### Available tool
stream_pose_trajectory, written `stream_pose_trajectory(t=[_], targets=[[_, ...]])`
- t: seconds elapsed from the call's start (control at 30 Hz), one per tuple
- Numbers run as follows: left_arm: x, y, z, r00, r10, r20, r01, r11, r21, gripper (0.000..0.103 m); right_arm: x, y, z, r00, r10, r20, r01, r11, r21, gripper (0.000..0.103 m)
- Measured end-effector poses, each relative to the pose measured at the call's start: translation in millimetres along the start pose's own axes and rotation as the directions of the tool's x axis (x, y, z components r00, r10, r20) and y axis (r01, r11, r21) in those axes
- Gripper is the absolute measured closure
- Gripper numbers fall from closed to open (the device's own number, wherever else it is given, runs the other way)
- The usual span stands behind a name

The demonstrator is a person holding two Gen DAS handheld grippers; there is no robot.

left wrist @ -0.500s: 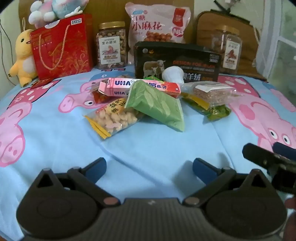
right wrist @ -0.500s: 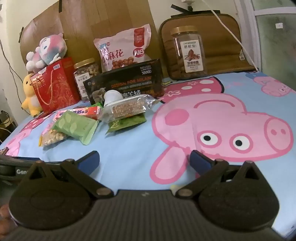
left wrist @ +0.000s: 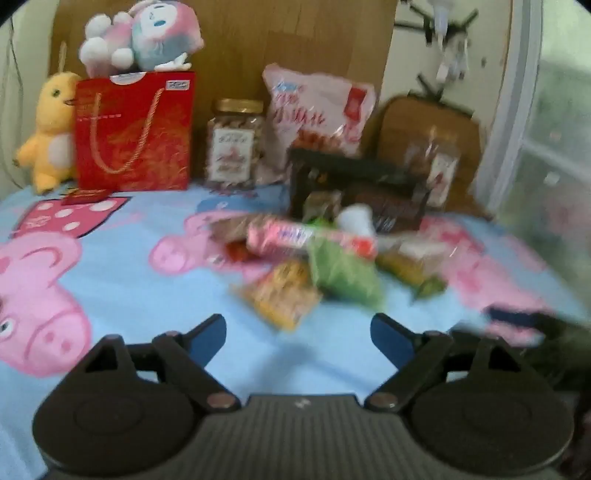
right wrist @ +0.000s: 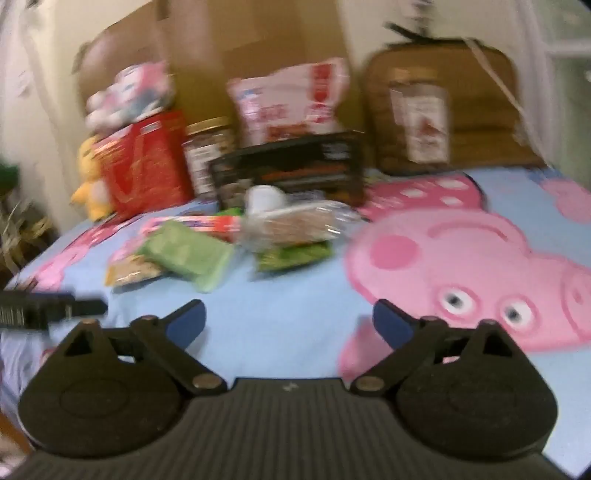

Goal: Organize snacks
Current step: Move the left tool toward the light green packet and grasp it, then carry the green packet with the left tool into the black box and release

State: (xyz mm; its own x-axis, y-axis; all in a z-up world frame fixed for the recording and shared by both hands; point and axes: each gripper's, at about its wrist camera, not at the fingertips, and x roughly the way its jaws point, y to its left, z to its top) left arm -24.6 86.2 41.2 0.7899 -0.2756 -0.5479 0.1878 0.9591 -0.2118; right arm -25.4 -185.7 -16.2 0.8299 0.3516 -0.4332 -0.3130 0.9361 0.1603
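Hovering wide apart and empty, left gripper (left wrist: 298,334) and right gripper (right wrist: 289,319) face the snack pile (left wrist: 317,258) heaped mid-bed. Probably lining up a first pick, with nothing sorted yet.

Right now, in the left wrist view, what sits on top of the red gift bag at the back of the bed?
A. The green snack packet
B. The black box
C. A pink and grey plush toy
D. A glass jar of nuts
C: the pink and grey plush toy rests on the top edge of the red gift bag, with the yellow duck plush beside the bag.
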Motion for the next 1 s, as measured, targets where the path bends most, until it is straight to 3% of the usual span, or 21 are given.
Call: stream_pose_trajectory(t=[0.03, 0.13, 0.3, 0.37, 0.47, 0.53, 0.57, 0.6, 0.67, 0.83, 1.0], targets=[[1.9, 3.3, 9.5, 0.999, -0.046, -0.01, 0.045, 0.999, -0.02, 0.018, 3.7, 6.1, 3.6, 1.0, 0.023, -0.008, -0.024, 0.999, -0.023, 0.012], [25.1, 8.3, 36.1, 0.99, -0.129, -0.056, 0.127, 0.991, -0.046, 0.037, 26.4, 26.2, 16.7, 0.993, 0.09, -0.07, -0.096, 0.992, -0.083, 0.028], [68.0, -9.1, 46.9, 0.981, -0.119, -0.151, 0.121, 0.993, 0.004, 0.059, 60.5, 45.8, 31.9, 0.987, 0.1, -0.127, -0.119, 0.982, -0.149, 0.033], [79.3, -14.4, 47.4, 0.977, -0.119, -0.176, 0.125, 0.992, 0.021, 0.062, 67.6, 48.6, 33.1, 0.983, 0.108, -0.148, -0.13, 0.98, -0.15, 0.036], [88.8, -13.9, 47.3, 0.975, -0.107, -0.193, 0.11, 0.994, 0.006, 0.075, 78.2, 49.7, 31.8, 0.981, 0.093, -0.171, -0.121, 0.979, -0.165, 0.042], [85.9, -13.7, 45.4, 0.978, -0.105, -0.178, 0.109, 0.994, 0.014, 0.076, 78.1, 50.0, 29.2, 0.988, 0.066, -0.14, -0.091, 0.979, -0.184, 0.054], [83.4, -14.0, 44.9, 0.978, -0.107, -0.179, 0.112, 0.994, 0.018, 0.077, 76.5, 49.7, 27.7, 0.991, 0.048, -0.128, -0.072, 0.979, -0.191, 0.064], [77.7, -14.2, 41.4, 0.979, -0.113, -0.17, 0.117, 0.993, 0.016, 0.077, 74.1, 46.2, 27.1, 0.991, 0.05, -0.126, -0.072, 0.981, -0.179, 0.067], [63.2, -16.0, 40.2, 0.98, -0.126, -0.156, 0.13, 0.991, 0.014, 0.078, 68.0, 41.0, 24.8, 0.99, 0.078, -0.121, -0.095, 0.986, -0.136, 0.068], [30.8, -23.3, 63.9, 0.982, -0.171, -0.078, 0.173, 0.985, 0.02, 0.078, 35.4, 53.1, 27.3, 0.995, 0.099, -0.017, -0.1, 0.979, -0.178, 0.068], [55.9, -43.5, 116.8, 0.98, -0.2, 0.0, 0.2, 0.979, 0.042, 0.078, 37.6, 30.3, 74.2, 0.992, 0.103, 0.068, -0.094, 0.988, -0.12, 0.068]])
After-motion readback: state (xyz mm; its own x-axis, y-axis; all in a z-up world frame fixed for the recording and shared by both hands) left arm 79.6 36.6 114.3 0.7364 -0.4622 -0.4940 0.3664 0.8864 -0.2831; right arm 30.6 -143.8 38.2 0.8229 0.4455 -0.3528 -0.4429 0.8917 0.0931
